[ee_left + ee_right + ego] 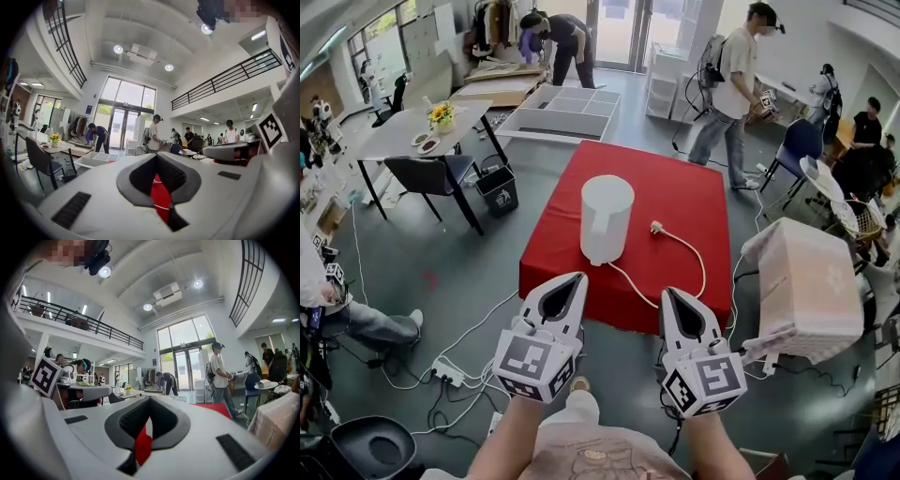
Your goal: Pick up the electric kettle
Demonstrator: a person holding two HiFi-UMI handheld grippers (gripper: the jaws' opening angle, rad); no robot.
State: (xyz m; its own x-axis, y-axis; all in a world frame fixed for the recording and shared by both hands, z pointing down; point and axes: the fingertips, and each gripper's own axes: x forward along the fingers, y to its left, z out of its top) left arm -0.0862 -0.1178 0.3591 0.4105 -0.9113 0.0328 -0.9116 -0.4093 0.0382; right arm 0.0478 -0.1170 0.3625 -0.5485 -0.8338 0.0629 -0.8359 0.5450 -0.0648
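A white electric kettle [606, 218] stands upright on a table with a red cloth [675, 197]. Its white cord and plug [657, 227] lie on the cloth to its right. My left gripper [573, 278] and right gripper [670, 293] are held level side by side in front of the table's near edge, short of the kettle. Both are shut with nothing in them. In the left gripper view the gripper [157, 157] shows only red cloth [161, 197] through the slit between its jaws. The right gripper [150, 401] likewise shows only red cloth [143, 446] through its slit.
A cloth-draped box [811, 286] stands right of the table. A power strip and cables [450, 373] lie on the floor at left. A black table with flowers [422, 131], a chair [431, 173] and a bin [499, 190] stand at far left. People stand at the back.
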